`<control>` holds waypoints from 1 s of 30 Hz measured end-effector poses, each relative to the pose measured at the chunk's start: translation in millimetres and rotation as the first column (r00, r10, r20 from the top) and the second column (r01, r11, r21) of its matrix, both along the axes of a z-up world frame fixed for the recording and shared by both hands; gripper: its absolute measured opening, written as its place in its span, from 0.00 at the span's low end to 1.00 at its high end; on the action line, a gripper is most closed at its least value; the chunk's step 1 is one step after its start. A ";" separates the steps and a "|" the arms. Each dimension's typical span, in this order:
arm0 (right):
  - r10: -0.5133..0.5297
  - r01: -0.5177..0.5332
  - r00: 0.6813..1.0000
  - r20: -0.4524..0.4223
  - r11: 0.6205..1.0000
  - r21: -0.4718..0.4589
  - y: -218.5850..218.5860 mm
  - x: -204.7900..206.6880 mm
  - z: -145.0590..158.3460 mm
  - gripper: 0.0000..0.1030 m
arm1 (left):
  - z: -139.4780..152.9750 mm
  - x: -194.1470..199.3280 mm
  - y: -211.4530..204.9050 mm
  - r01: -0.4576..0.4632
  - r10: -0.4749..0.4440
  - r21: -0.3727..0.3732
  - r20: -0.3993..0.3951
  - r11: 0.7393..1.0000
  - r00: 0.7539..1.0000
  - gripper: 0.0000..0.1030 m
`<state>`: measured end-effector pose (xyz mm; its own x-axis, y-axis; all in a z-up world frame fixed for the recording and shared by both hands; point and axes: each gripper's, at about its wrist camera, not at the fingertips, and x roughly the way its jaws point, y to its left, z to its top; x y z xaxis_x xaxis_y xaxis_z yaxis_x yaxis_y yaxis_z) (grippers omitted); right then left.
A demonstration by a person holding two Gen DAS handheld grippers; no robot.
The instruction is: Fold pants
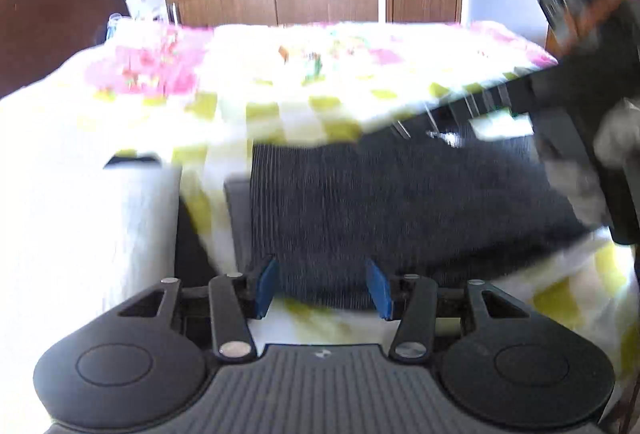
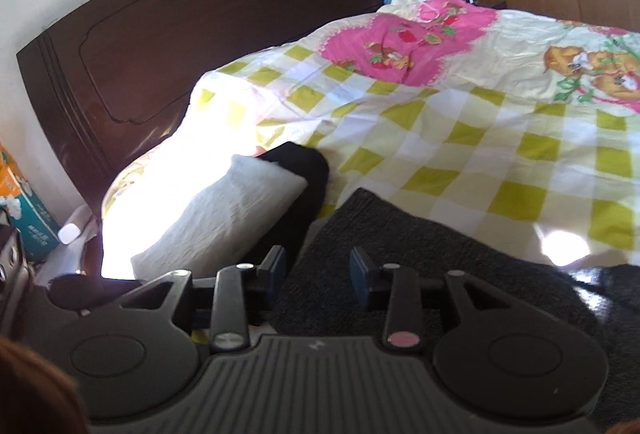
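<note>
Dark ribbed pants [image 1: 360, 218] lie folded near the bed's [image 2: 460, 138] front edge, both tongs [image 1: 322, 288] [image 2: 318, 272] parted and empty, so smoothing seems next.

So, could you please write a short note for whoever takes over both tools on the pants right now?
Left tool: pads apart, dark pants between and beyond them, nothing visibly pinched; the view is blurred.
Right tool: pads apart over the pants, not pressing on them.
Pants: lying on the checked bedspread near the bed's front edge, beside a white pillow. The left view suggests one fold already laid over, but blur keeps that uncertain.
Left to do: probably check the fold, make any remaining folds and flatten the cloth.
</note>
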<state>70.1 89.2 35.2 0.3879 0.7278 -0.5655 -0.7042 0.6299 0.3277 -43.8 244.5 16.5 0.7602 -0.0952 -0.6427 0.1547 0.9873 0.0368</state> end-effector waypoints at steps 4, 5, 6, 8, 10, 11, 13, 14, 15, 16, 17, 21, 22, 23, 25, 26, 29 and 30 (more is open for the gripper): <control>-0.142 0.139 0.990 -0.024 0.986 -0.087 -43.6 11.6 -15.2 0.35 | -3.7 41.4 -19.4 0.047 -0.047 -0.006 0.046 0.999 0.998 0.59; -0.173 0.170 0.984 -0.034 0.981 -0.090 -52.9 14.2 -18.6 0.36 | -7.4 53.8 -25.4 0.057 -0.056 -0.011 0.054 0.998 0.997 0.59; -0.202 0.198 0.978 -0.044 0.977 -0.084 -62.0 17.2 -22.1 0.37 | -11.4 66.2 -30.6 0.061 -0.060 -0.010 0.053 0.998 0.997 0.59; -0.251 0.244 0.967 -0.042 0.962 -0.124 -70.8 25.2 -31.2 0.37 | -21.1 91.0 -39.9 0.031 -0.031 0.015 0.037 0.999 0.999 0.59; -0.308 0.299 0.951 -0.017 0.932 -0.204 -72.7 34.9 -45.8 0.37 | -35.0 116.3 -47.0 0.000 0.001 0.032 -0.031 0.999 1.000 0.59; -0.308 0.296 0.951 -0.019 0.927 -0.232 -73.3 40.0 -53.7 0.32 | -40.4 122.5 -47.9 -0.011 0.013 0.040 -0.058 0.999 0.998 0.59; -0.309 0.294 0.951 -0.016 0.919 -0.263 -73.3 44.6 -67.0 0.26 | -48.3 130.0 -55.5 -0.004 0.011 0.085 -0.079 0.996 0.997 0.59; -0.303 0.289 0.953 -0.009 0.918 -0.272 -72.2 44.5 -69.8 0.26 | -50.1 124.7 -61.3 0.004 0.006 0.121 -0.076 0.993 0.997 0.60; -0.296 0.286 0.955 0.006 0.917 -0.279 -71.4 42.3 -70.0 0.26 | -49.1 124.0 -65.1 0.006 0.005 0.143 -0.078 0.990 0.997 0.60; -0.295 0.288 0.955 0.016 0.917 -0.276 -72.6 39.0 -67.2 0.26 | -48.7 123.6 -66.0 0.006 0.006 0.151 -0.081 0.989 0.997 0.60; -0.300 0.293 0.954 0.010 0.920 -0.262 -74.8 36.8 -63.3 0.27 | -47.9 127.9 -65.1 0.001 0.012 0.146 -0.088 0.989 0.996 0.59; -0.323 0.317 0.947 0.008 0.926 -0.203 -90.2 23.9 -41.8 0.29 | -37.1 130.4 -62.1 -0.025 0.037 0.127 -0.094 0.992 0.995 0.59; -0.329 0.327 0.944 0.026 0.922 -0.206 -94.5 19.7 -36.2 0.29 | -34.9 129.1 -63.8 -0.023 0.035 0.126 -0.092 0.992 0.995 0.59; -0.336 0.336 0.941 0.038 0.918 -0.210 -98.7 16.0 -32.3 0.30 | -32.6 127.7 -66.2 -0.018 0.029 0.117 -0.093 0.993 0.995 0.59; -0.352 0.355 0.934 0.051 0.909 -0.219 -107.6 10.4 -28.2 0.30 | -31.5 126.4 -70.7 -0.006 0.016 0.090 -0.106 0.996 0.994 0.59; -0.363 0.365 0.930 0.054 0.903 -0.228 -111.8 8.6 -27.4 0.31 | -33.1 127.2 -73.2 -0.002 0.012 0.080 -0.120 0.997 0.993 0.59; -0.398 0.395 0.916 0.040 0.882 -0.257 -121.4 8.7 -34.3 0.31 | -41.8 128.7 -82.7 -0.003 0.017 0.096 -0.149 0.995 0.989 0.59; -0.404 0.399 0.914 0.037 0.879 -0.262 -122.9 8.8 -37.0 0.30 | -44.7 129.4 -84.8 -0.003 0.019 0.100 -0.160 0.995 0.987 0.59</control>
<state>78.8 -33.7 -1.9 0.6036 0.3393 -0.7215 -0.3684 0.9212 0.1251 85.6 159.7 -28.2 0.6467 -0.0171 -0.7625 0.1561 0.9816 0.1103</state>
